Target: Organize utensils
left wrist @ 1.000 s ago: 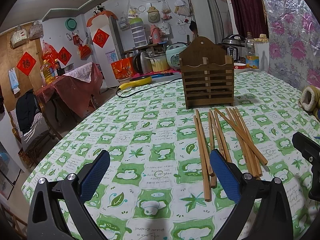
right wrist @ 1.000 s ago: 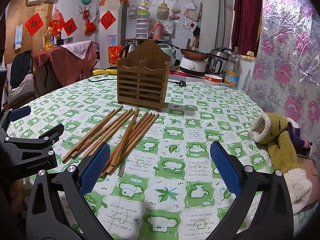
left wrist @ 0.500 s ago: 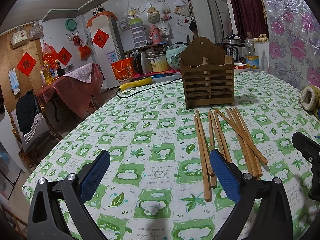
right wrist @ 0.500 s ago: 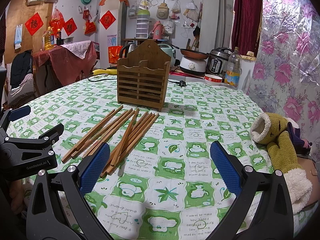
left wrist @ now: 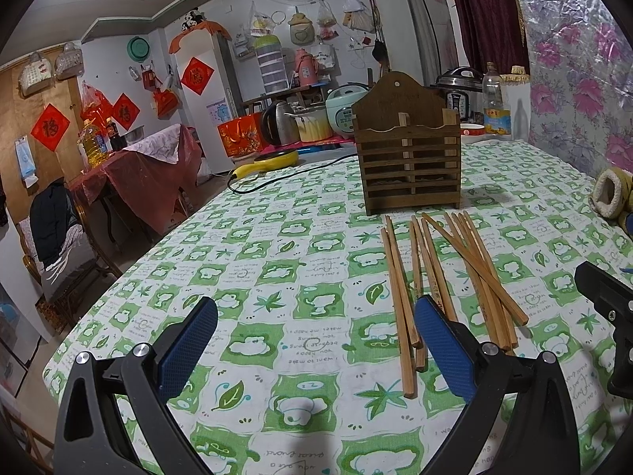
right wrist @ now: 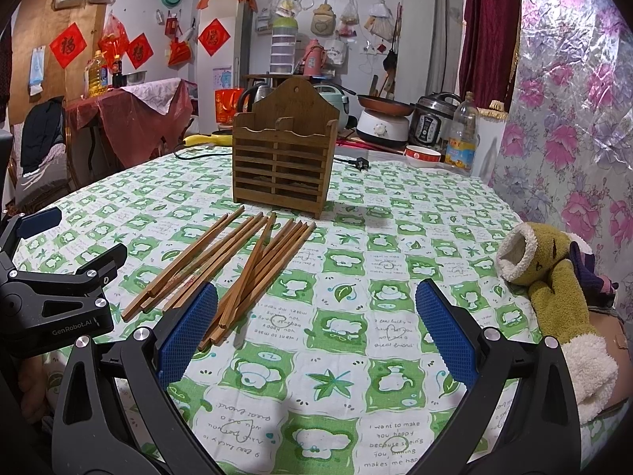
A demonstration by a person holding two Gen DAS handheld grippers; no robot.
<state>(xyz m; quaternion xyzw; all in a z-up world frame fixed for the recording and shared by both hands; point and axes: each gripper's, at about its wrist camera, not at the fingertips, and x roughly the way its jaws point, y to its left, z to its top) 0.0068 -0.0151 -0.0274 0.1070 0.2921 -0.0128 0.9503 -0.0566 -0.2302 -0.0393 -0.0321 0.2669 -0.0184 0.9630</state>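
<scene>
Several wooden chopsticks lie loose on the green-and-white tablecloth, in front of a brown slatted wooden utensil holder that stands upright. My left gripper is open above the cloth; its right finger hovers over the near ends of the chopsticks. My right gripper is open too, with nothing between its fingers; the chopsticks lie just beyond its left finger. The left gripper's body shows at the left of the right wrist view.
A plush toy lies at the table's right edge against the floral wall covering. Behind the holder are a black cable with plug, a bowl, an oil bottle and cookers. The table's left edge drops to chairs.
</scene>
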